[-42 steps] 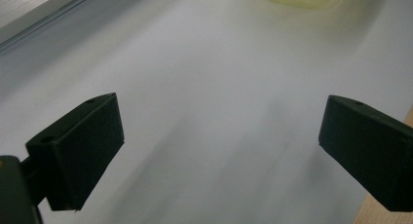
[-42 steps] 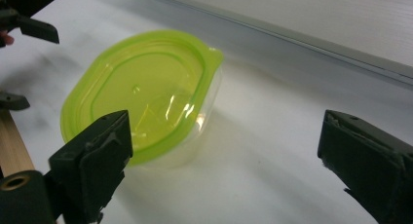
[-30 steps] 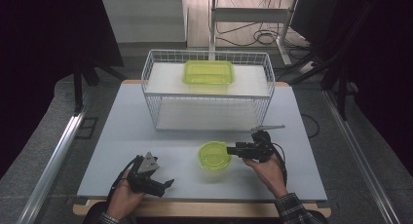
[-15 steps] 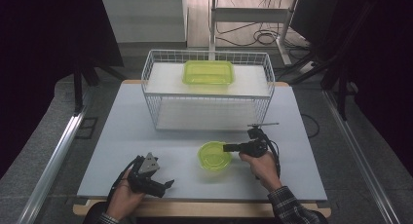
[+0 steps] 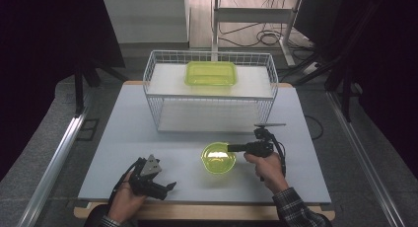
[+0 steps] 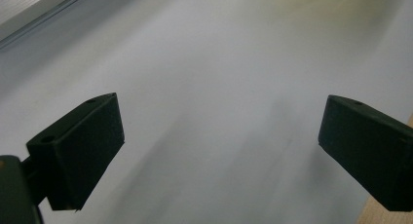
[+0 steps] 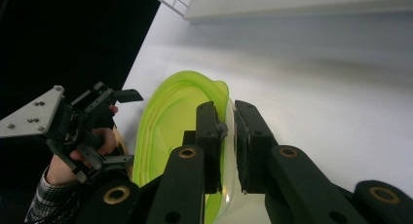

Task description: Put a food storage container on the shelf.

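Note:
A yellow-green round bowl point(image 5: 217, 159) sits on the white table near its front middle. My right gripper point(image 5: 230, 148) is shut on the bowl's right rim. In the right gripper view the jaws pinch the bowl's point(image 7: 168, 131) translucent rim between them, at the gripper's point(image 7: 229, 131) tips. My left gripper point(image 5: 170, 186) rests low at the front left of the table, held in a hand, jaws wide apart. In the left gripper view the open gripper point(image 6: 221, 136) has only bare table between its fingers.
A white wire basket point(image 5: 210, 104) stands at the back middle of the table, with a yellow-green rectangular container point(image 5: 210, 73) on its top shelf. The table's wooden front edge point(image 5: 207, 212) runs below the hands. Cables lie on the floor behind.
My right gripper has carried the bowl slightly forward and up the table toward the basket. The left gripper has stayed in place.

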Tool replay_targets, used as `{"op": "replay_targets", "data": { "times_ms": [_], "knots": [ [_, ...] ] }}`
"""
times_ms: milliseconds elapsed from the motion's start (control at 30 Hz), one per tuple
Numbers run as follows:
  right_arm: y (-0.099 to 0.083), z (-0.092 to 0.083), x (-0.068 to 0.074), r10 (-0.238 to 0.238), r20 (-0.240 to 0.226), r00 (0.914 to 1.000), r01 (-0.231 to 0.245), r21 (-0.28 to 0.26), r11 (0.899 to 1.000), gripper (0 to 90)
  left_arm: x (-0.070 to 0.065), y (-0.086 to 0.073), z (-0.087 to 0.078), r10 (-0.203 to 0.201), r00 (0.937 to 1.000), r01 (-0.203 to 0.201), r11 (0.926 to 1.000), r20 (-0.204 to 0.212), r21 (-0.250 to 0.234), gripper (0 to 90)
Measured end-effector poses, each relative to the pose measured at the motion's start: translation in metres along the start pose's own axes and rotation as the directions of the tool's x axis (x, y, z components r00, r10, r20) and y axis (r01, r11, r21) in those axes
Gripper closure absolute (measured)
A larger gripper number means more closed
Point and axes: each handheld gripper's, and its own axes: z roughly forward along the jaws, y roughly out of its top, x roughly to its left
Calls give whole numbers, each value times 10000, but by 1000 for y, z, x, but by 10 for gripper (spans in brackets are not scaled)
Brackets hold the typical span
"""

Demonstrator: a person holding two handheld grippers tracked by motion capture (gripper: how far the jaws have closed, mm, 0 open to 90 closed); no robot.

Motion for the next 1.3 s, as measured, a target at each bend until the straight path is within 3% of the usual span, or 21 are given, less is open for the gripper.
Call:
{"op": "replay_targets", "data": {
  "times_ms": [600, 1300],
  "knots": [
    [19, -21, 23, -316, -494, 9983, 283, -654, 9975, 807, 2, 0, -2, -269, 9996, 270, 9996, 44, -118, 27],
    [45, -42, 48, -557, -649, 9963, 482, -1121, 9925, 807, 2, 0, -1, -257, 9997, 257, 9997, -2, -34, 27]
  ]
}}
